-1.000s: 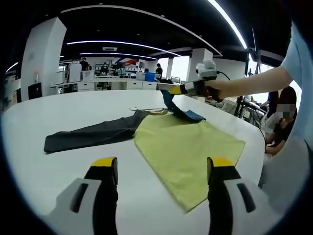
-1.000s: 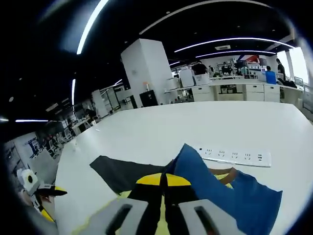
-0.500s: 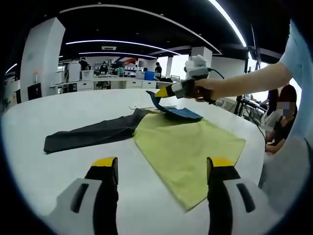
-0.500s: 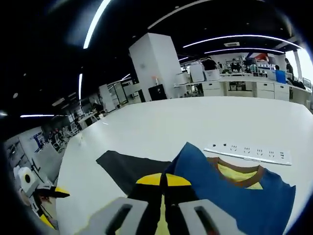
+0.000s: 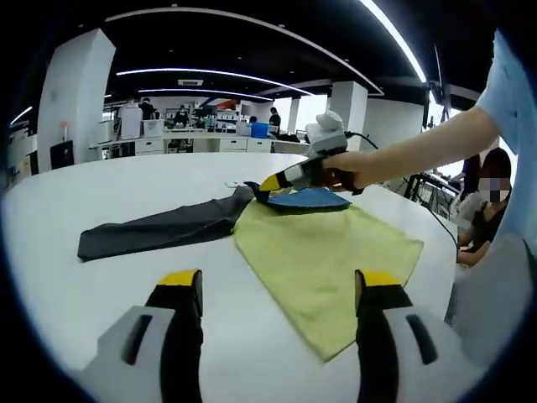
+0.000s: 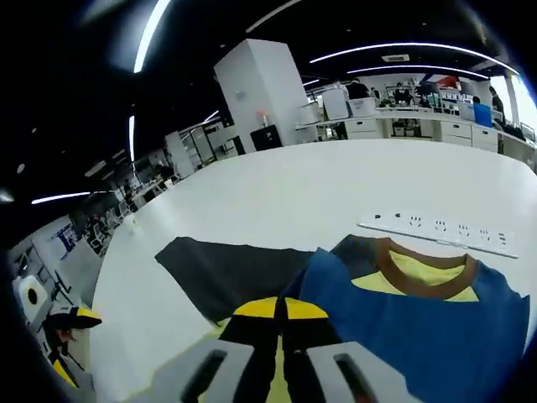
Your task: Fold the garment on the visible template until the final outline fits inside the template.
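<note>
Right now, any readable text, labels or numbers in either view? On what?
None readable.
Blue and yellow-green garment with brown collar: no print or label visible.
White power strip on the white table: sockets visible, any markings too small to read.
Yellow-tipped right hand-held gripper, shut on the garment's blue edge: no lettering visible.
Yellow-tipped left hand-held gripper, open: no lettering visible.
Background office desks: any signs too blurred to read.
</note>
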Demonstrator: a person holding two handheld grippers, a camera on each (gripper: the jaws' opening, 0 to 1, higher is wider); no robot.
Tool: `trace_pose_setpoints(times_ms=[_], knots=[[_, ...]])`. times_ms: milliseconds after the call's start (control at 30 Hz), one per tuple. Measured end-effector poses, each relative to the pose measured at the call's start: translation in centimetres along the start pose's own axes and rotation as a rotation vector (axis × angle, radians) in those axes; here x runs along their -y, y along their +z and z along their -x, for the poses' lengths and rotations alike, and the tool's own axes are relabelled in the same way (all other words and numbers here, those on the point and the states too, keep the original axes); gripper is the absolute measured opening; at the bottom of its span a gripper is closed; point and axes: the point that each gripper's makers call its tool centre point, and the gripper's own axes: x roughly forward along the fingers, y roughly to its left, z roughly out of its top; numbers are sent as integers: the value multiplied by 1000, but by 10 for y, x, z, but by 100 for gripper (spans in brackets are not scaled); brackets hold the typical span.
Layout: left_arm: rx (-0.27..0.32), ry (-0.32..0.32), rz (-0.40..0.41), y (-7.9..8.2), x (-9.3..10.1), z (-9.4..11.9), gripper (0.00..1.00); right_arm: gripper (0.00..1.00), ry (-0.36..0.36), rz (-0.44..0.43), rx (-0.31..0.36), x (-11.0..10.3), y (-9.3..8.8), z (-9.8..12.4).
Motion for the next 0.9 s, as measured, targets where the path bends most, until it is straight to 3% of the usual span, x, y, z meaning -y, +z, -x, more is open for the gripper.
trace_pose_setpoints(times_ms=[333, 467, 533, 667, 800, 900], knots=[[-2, -1, 1, 0, 0, -1, 71, 0, 28, 6, 5, -8, 4, -4], [-1, -2, 2, 1, 1, -2, 71, 0, 23, 52, 5, -7, 4, 0], [-1, -3, 2, 1, 1, -2, 71, 5, 23, 68, 6, -5, 2, 4], [-1, -5, 3, 1, 2, -2, 71, 23, 26, 101, 5, 0, -1, 10], [-5, -9, 1, 0, 3, -3, 71, 67, 39, 135, 5, 1, -7, 14], [-7, -9, 2, 0, 3, -3, 71, 78, 29, 161, -14, 5, -12, 17]])
